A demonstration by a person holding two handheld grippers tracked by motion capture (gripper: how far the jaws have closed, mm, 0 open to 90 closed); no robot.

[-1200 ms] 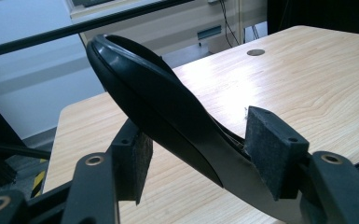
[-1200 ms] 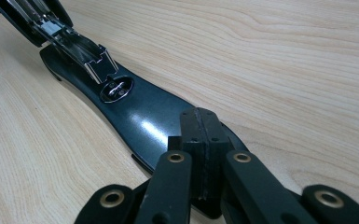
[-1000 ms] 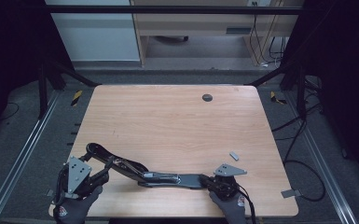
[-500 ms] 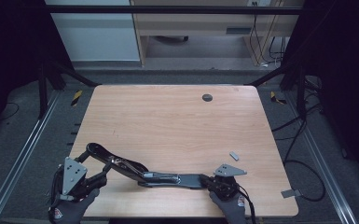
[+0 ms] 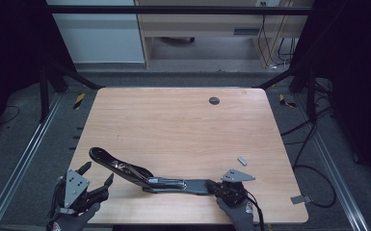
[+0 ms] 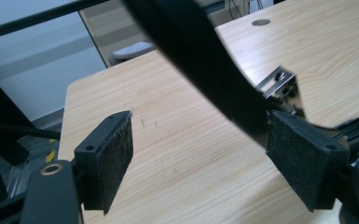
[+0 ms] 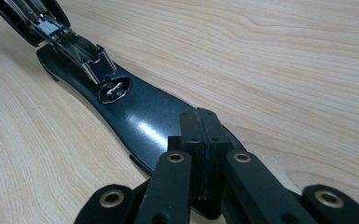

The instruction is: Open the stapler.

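Fingers of the left gripper (image 5: pixel 98 176) have just spread open beside the stapler (image 5: pixel 139 174); right gripper (image 5: pixel 221 186) fingers clenched on its base.

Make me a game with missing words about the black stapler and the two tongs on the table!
The black stapler lies swung ____, its metal staple channel showing.
The right tongs are ____, resting on the stapler's flat base.
The left tongs are ____, with nothing gripped between the pads.
The table top is made of light ____.

Missing words: open; shut; open; wood
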